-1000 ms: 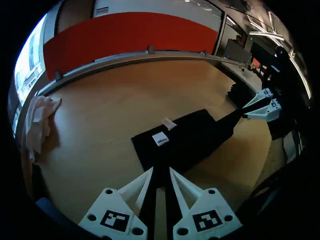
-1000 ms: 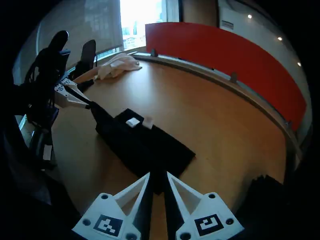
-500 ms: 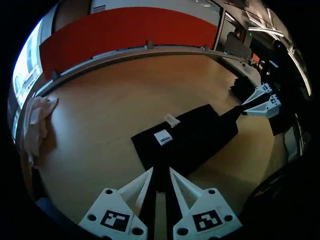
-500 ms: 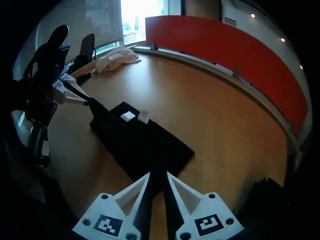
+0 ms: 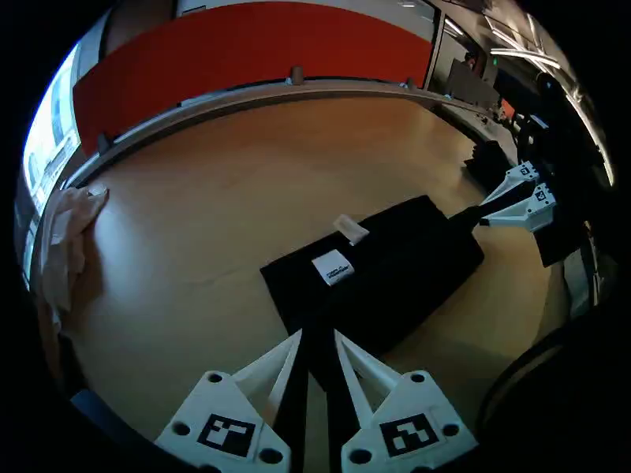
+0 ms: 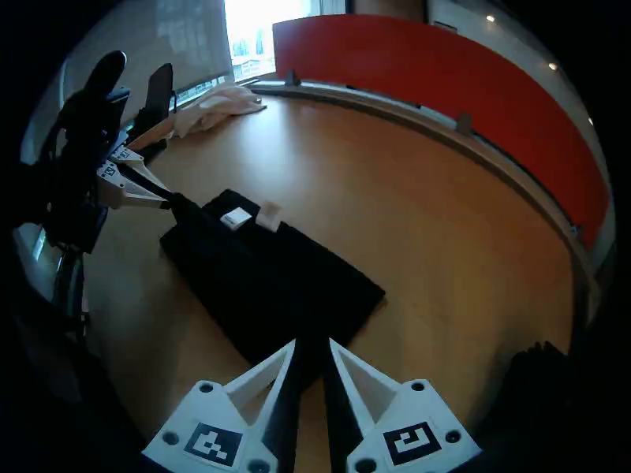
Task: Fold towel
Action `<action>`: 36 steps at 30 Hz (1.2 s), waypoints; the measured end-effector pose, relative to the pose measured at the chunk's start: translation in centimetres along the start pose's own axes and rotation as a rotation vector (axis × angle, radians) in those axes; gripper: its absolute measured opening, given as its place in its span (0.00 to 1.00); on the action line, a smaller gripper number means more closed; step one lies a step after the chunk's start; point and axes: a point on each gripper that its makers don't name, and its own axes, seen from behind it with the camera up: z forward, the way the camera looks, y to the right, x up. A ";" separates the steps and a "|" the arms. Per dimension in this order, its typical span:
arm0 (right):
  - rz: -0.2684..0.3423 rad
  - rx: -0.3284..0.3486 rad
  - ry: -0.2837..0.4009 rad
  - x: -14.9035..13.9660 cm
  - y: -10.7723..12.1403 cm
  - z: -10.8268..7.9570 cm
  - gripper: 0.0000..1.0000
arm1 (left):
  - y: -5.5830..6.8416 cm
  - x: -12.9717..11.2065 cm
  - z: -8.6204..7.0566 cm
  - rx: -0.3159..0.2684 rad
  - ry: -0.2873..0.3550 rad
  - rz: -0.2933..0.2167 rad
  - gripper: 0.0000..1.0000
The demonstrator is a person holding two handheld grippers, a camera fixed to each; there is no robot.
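A black towel (image 5: 394, 268) lies stretched over the wooden table (image 5: 221, 189), with two white tags (image 5: 332, 268) on top near its far edge. My left gripper (image 5: 315, 340) is shut on the towel's near corner. The right gripper (image 5: 483, 217) shows farther right, pinching the opposite corner. In the right gripper view the towel (image 6: 268, 284) runs away from my right gripper (image 6: 312, 347), which is shut on its near corner. The left gripper (image 6: 167, 203) holds the far left corner there.
A pale crumpled cloth (image 5: 67, 236) (image 6: 213, 110) lies at the table's far edge. A red partition (image 5: 252, 47) (image 6: 442, 79) runs along the back. A dark folded stack (image 5: 489, 162) (image 6: 536, 370) sits near the right gripper. Office chairs (image 6: 158, 94) stand by the window.
Both grippers have carried the towel a little farther across the table and lower. It now lies wider and flatter, less pulled into a narrow strip.
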 end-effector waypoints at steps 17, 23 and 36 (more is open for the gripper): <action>0.013 -0.051 -0.037 -1.0 1.4 2.8 0.23 | -1.4 -0.4 3.3 0.051 -0.018 0.039 0.21; 0.012 -0.079 -0.033 -1.2 2.1 3.4 0.37 | -2.2 0.0 3.8 0.077 -0.010 0.055 0.33; 0.021 -0.138 -0.019 -0.8 3.8 3.6 0.67 | -3.3 0.2 4.0 0.113 -0.010 0.071 0.44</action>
